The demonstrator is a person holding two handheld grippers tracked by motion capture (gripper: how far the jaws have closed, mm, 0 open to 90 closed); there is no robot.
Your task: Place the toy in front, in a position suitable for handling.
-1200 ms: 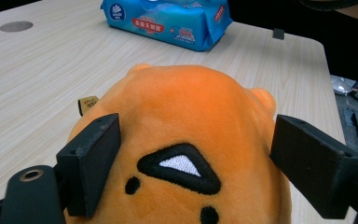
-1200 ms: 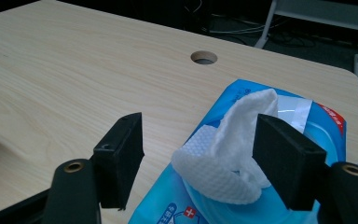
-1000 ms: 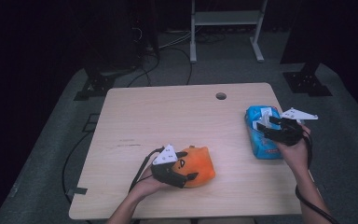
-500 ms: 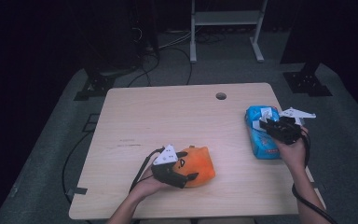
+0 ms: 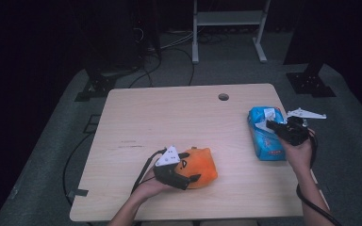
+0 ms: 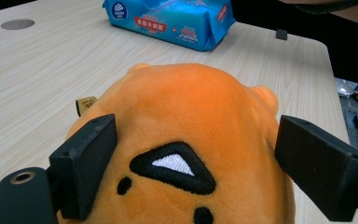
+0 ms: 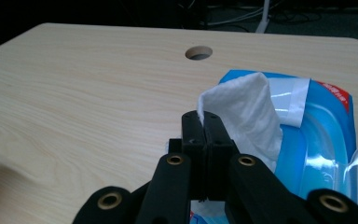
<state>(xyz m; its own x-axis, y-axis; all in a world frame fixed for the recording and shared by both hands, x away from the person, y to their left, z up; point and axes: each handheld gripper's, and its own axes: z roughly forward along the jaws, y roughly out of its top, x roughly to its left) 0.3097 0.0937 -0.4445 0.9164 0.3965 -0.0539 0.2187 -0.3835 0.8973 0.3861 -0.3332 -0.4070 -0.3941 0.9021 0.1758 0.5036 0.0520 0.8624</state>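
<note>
Change: right gripper (image 5: 274,126) has crept a bit nearer over the last second, so a wipe looks to be coming out.
Right tool: clenched on white wet wipe (image 7: 242,109), soft, folded.
Pack (image 5: 265,132): glossy blue, far right on table (image 5: 169,117).
Left gripper (image 6: 193,175): spread, straddling fuzzy round orange plush toy (image 6: 191,135), near-centre.

plush toy (image 6: 186,135): orange, black-and-white triangle | wipes pack (image 5: 265,133): blue | wipe (image 7: 244,112): white | table (image 5: 169,117): pale woodgrain
</note>
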